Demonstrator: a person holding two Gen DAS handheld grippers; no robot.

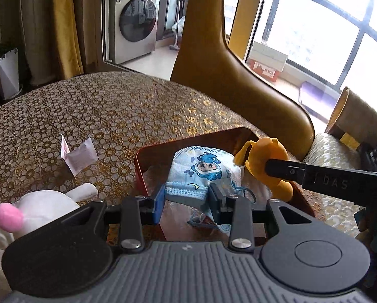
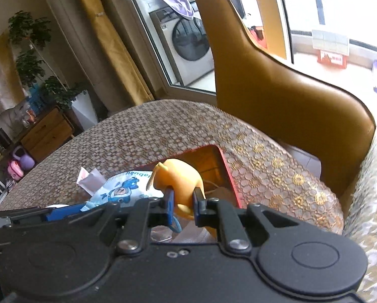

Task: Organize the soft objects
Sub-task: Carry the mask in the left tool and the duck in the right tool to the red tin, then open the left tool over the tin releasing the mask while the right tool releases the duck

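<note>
- Left gripper (image 1: pixel 187 197): lower centre of the left wrist view. Jaws partly closed on the folded band of a child's face mask (image 1: pixel 201 171), pale blue with a cartoon print. The mask hangs between the pads, over the open red box (image 1: pixel 141 174).
- Right gripper (image 2: pixel 184 205): lower centre of the right wrist view. Jaws nearly closed, pinching the narrow lower body of an orange soft toy (image 2: pixel 178 176). In the left wrist view it enters from the right edge, with the toy (image 1: pixel 266 161) at the box's right rim.
- Red box (image 2: pixel 228 176): sits on the worktop (image 1: pixel 100 111), which carries a gold-patterned lace cover. Its mouth lies directly ahead of and below both grippers.
- Key relation: both held items are already above the box. The mask lies to the left of the toy, nearly touching it. Its long axis runs across the frame.
- Judgement: each hand looks about equally near the box; release calls for a short descent, not a reach.
- White plush with pink ear (image 1: pixel 37 209): lower left, on the worktop outside the box, not yet stowed.
- Small paper packet (image 1: pixel 78 155): centre left, well apart from the box.
</note>
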